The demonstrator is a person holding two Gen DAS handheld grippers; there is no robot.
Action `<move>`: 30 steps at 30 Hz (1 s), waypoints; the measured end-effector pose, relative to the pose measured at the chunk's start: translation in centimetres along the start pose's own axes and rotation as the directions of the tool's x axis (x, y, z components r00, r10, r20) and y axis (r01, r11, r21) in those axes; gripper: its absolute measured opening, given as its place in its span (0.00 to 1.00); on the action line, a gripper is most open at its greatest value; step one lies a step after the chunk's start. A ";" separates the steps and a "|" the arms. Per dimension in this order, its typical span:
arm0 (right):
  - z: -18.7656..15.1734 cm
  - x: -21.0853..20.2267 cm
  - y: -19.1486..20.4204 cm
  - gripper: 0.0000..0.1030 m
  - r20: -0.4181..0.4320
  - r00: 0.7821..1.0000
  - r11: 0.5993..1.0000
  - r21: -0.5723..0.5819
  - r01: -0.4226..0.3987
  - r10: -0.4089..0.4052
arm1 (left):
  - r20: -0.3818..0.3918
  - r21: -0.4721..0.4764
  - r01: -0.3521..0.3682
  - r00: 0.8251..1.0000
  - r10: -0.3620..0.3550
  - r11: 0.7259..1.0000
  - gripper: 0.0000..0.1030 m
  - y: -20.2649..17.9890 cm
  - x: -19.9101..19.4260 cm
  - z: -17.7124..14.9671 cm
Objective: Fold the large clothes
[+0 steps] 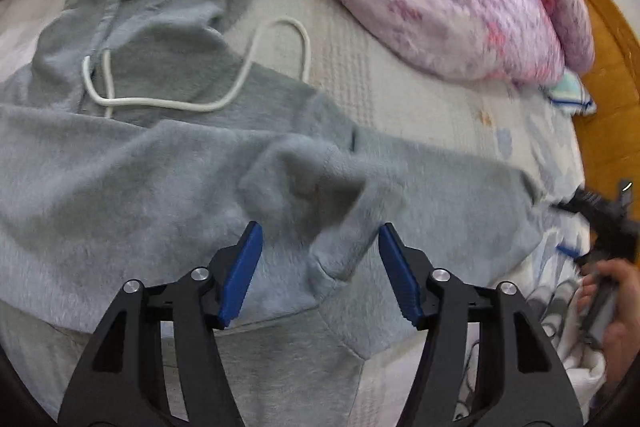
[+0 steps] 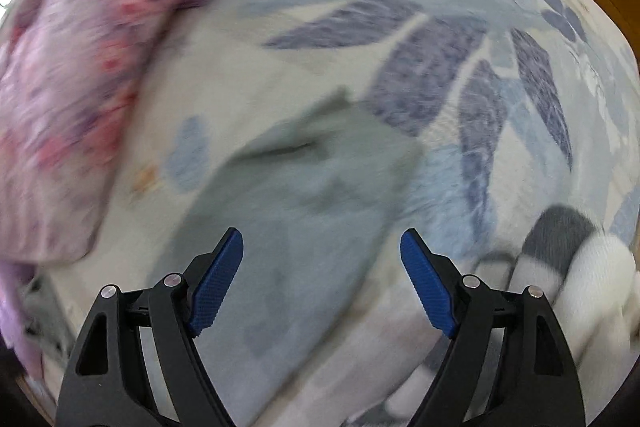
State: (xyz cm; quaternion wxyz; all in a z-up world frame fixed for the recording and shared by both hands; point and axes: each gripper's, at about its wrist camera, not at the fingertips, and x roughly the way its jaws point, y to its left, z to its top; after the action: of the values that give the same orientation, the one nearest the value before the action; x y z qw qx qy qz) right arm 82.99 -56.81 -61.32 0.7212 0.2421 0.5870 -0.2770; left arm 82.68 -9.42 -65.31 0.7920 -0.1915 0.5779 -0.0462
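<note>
Your grey fleece hooded sweatshirt point(image 1: 168, 163) lies spread on the pale leaf-printed bedsheet point(image 2: 460, 39), one sleeve laid across, folding barely begun. Your left gripper point(image 1: 320, 255) and right gripper point(image 2: 322, 259) both gape wide, holding nothing.

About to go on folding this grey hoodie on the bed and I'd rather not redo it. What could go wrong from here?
1. The left gripper hangs open over a bunched ridge in the grey hoodie; closing there may pinch several layers and set a crooked fold.
2. The white drawstring lies looped loose across the chest and could snag or get folded in.
3. The right gripper is open over the sleeve end, close to the pink quilt; it might catch bedding too.
</note>
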 end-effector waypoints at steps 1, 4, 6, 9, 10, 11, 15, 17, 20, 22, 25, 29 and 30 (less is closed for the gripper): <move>0.2 1.3 -0.8 0.75 -0.037 0.999 1.000 0.023 -0.004 0.005 | 0.004 -0.003 0.003 1.000 -0.003 1.000 0.62 0.2 -0.2 -0.1; 0.0 3.1 -2.7 0.75 -0.064 0.998 0.996 0.093 -0.003 0.009 | 0.004 -0.017 -0.032 0.999 0.032 0.999 0.65 1.2 0.0 0.0; -0.2 3.7 -3.6 0.75 -0.055 0.995 0.989 0.128 -0.070 0.078 | -0.019 -0.035 -0.052 0.999 0.051 0.998 0.65 2.2 0.4 0.0; -0.6 3.4 -3.7 0.52 -0.013 0.991 0.985 0.114 -0.130 0.133 | -0.067 -0.043 -0.136 0.989 0.133 0.990 0.66 3.8 1.7 -0.3; -0.8 3.2 -3.6 0.43 0.000 0.990 0.985 0.099 -0.141 0.141 | -0.075 -0.049 -0.143 0.987 0.139 0.989 0.66 4.2 2.0 -0.4; -1.0 3.0 -3.5 0.29 0.004 0.989 0.984 0.092 -0.149 0.150 | -0.079 -0.054 -0.137 0.988 0.132 0.989 0.66 4.6 2.4 -0.5; -1.8 1.2 -3.6 0.02 0.056 0.973 0.972 0.062 -0.226 0.223 | -0.100 0.068 -0.165 0.980 0.171 0.984 0.79 3.4 3.8 -0.7; -2.3 -1.0 -3.2 0.02 0.111 0.959 0.965 0.018 -0.263 0.260 | -0.110 0.111 -0.176 0.976 0.188 0.978 0.79 2.6 3.6 -0.6; -3.8 -5.4 -1.8 0.02 0.189 0.917 0.936 -0.077 -0.344 0.352 | -0.089 0.027 -0.060 0.994 0.062 0.998 0.79 3.7 1.0 0.0; -5.3 -8.5 0.3 0.02 0.231 0.893 0.921 -0.159 -0.356 0.385 | -0.052 -0.024 -0.031 0.998 0.029 0.999 0.80 5.0 -1.3 0.3; -9.7 -14.1 4.1 0.02 0.275 0.841 0.870 -0.316 -0.378 0.466 | 0.012 -0.086 -0.023 1.000 0.024 0.996 0.80 8.0 -5.3 0.9; -16.1 -18.5 11.0 0.02 0.248 0.793 0.773 -0.505 -0.384 0.556 | 0.082 -0.131 -0.066 0.994 0.077 0.989 0.80 13.3 -10.4 1.9; -18.5 -19.4 13.0 0.02 0.221 0.787 0.742 -0.546 -0.390 0.577 | 0.091 -0.140 -0.078 0.992 0.091 0.987 0.80 14.0 -11.1 2.3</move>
State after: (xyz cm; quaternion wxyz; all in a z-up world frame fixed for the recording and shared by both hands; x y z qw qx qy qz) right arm 75.62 -32.65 -45.58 0.9032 0.1479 0.4013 0.0343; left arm 79.14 7.33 -59.76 0.8054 -0.2224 0.5482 0.0365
